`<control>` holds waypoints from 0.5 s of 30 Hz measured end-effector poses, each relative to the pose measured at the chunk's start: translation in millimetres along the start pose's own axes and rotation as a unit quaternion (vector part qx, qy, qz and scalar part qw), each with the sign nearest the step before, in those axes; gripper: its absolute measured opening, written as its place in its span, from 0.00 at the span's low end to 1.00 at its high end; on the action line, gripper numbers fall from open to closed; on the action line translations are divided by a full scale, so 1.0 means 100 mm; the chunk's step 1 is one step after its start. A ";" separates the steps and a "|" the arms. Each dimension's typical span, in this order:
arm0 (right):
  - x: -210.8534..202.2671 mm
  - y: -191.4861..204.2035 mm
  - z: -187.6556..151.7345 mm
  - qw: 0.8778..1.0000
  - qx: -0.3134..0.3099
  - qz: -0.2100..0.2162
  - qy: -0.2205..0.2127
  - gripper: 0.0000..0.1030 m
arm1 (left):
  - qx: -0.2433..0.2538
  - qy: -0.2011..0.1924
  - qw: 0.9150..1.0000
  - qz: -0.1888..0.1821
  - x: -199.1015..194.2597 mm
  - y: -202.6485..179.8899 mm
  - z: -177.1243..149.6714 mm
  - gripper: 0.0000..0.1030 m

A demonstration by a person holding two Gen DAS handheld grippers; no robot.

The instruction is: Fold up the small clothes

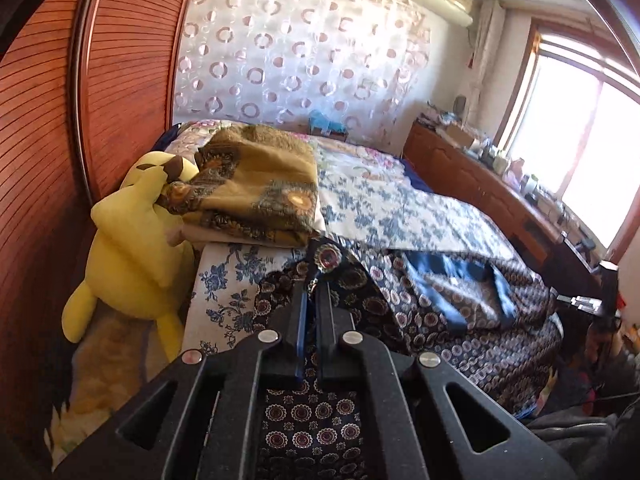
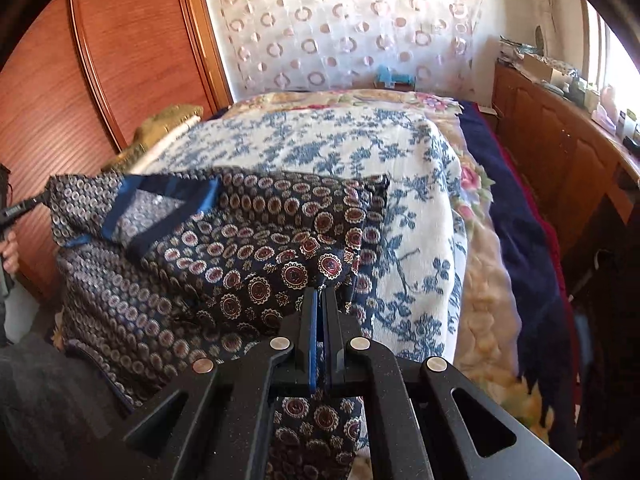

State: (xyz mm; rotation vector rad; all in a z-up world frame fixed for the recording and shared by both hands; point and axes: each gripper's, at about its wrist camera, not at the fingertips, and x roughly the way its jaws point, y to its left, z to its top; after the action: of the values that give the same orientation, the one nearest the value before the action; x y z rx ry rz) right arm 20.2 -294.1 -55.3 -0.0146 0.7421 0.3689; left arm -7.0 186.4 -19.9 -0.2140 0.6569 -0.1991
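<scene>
A dark navy garment with round medallion print and blue trim (image 1: 448, 304) lies spread over the near end of the bed; it also shows in the right wrist view (image 2: 224, 248). My left gripper (image 1: 314, 280) is shut on one upper corner of the garment. My right gripper (image 2: 320, 294) is shut on the other corner. Cloth hangs down under both grippers. The left gripper's tip also shows at the far left of the right wrist view (image 2: 24, 204), pinching the garment's corner.
The bed has a blue floral cover (image 2: 320, 140). A folded brown patterned blanket (image 1: 256, 184) and a yellow plush toy (image 1: 136, 240) lie at its left side by the wooden wardrobe (image 1: 48, 160). A wooden cabinet (image 2: 560, 152) with clutter runs along the right under the window.
</scene>
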 end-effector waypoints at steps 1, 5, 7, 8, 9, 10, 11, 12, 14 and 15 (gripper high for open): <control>0.01 0.00 0.01 1.000 0.000 -0.002 0.002 0.01 | 0.000 -0.005 1.000 0.001 -0.03 0.01 0.00 0.03; -0.03 0.06 0.02 1.000 -0.007 -0.009 0.004 0.01 | 0.018 -0.024 1.000 0.005 -0.10 -0.03 0.09 0.25; -0.06 0.06 0.03 1.000 -0.009 -0.011 0.002 0.02 | 0.029 -0.031 0.999 0.004 -0.10 -0.06 0.15 0.41; -0.08 0.05 0.02 1.000 -0.010 -0.013 0.001 0.02 | 0.029 -0.030 0.999 0.000 -0.08 -0.07 0.19 0.41; -0.13 0.05 0.01 1.000 -0.012 -0.016 -0.001 0.06 | 0.028 -0.025 0.999 0.000 -0.04 -0.08 0.22 0.42; -0.14 0.08 0.01 1.000 -0.015 -0.020 -0.004 0.07 | 0.029 -0.021 0.999 0.002 0.00 -0.09 0.24 0.43; -0.15 0.09 0.02 1.000 -0.016 -0.022 -0.007 0.08 | 0.032 -0.016 0.999 0.004 0.05 -0.11 0.26 0.44; -0.18 0.10 0.04 1.000 -0.017 -0.022 -0.010 0.11 | 0.037 -0.012 0.999 0.004 0.10 -0.13 0.28 0.45; -0.21 0.10 0.06 0.999 -0.022 -0.024 -0.017 0.27 | 0.045 -0.004 0.999 0.002 0.18 -0.17 0.29 0.45; -0.23 0.11 0.09 0.999 -0.022 -0.024 -0.023 0.34 | 0.049 0.005 0.999 0.002 0.24 -0.19 0.29 0.45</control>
State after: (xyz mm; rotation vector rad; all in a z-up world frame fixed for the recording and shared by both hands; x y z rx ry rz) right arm 6.6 -290.5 -32.3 -0.0654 0.6868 0.3381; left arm 27.2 165.5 -6.9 -0.1170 0.6554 -0.2289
